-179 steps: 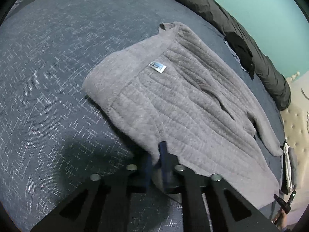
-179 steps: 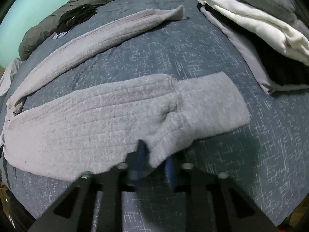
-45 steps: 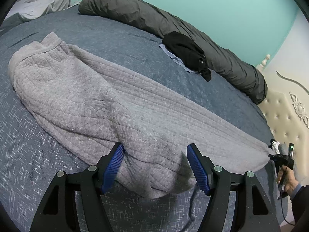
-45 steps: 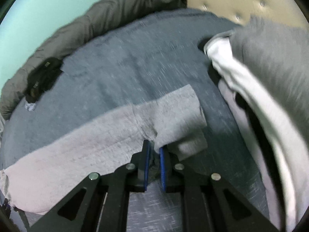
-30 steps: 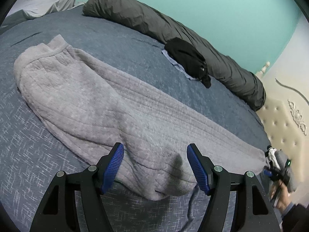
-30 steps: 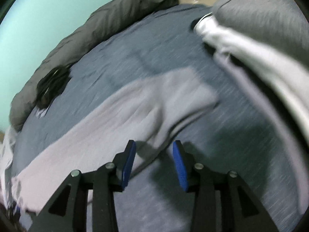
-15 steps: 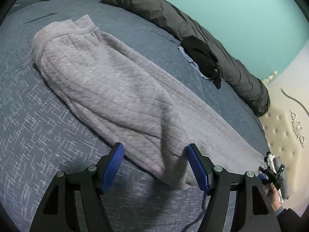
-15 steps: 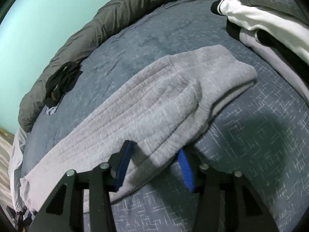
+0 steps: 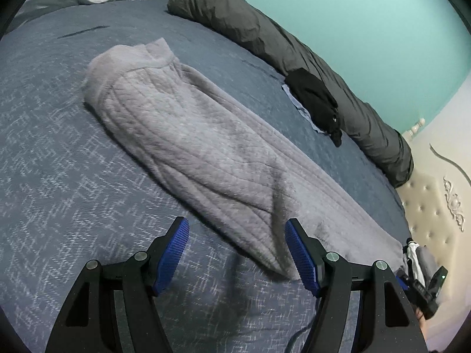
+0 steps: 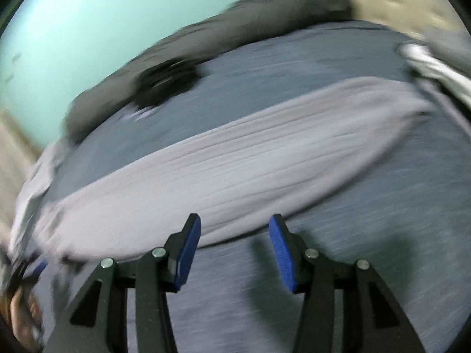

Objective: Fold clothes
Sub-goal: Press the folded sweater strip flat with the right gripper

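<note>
A grey quilted sweater (image 9: pixel 206 147) lies folded lengthwise into a long band across the blue bedspread (image 9: pixel 59 153). It also shows in the blurred right wrist view (image 10: pixel 250 158). My left gripper (image 9: pixel 235 238) is open and empty, just in front of the band's near edge. My right gripper (image 10: pixel 234 235) is open and empty, its blue pads (image 10: pixel 188 244) just short of the sweater's near edge. The other gripper (image 9: pixel 424 291) shows at the far right of the left wrist view.
A dark grey rolled duvet (image 9: pixel 294 47) runs along the teal wall with a black garment (image 9: pixel 318 100) on it. A stack of white and grey clothes (image 10: pixel 435 56) sits at the right. A tufted beige headboard (image 9: pixel 435 206) stands beyond the sweater's end.
Both grippers have let go of the sweater and opened. The left one has drawn back toward me; the right one is moving fast and its view is blurred.
</note>
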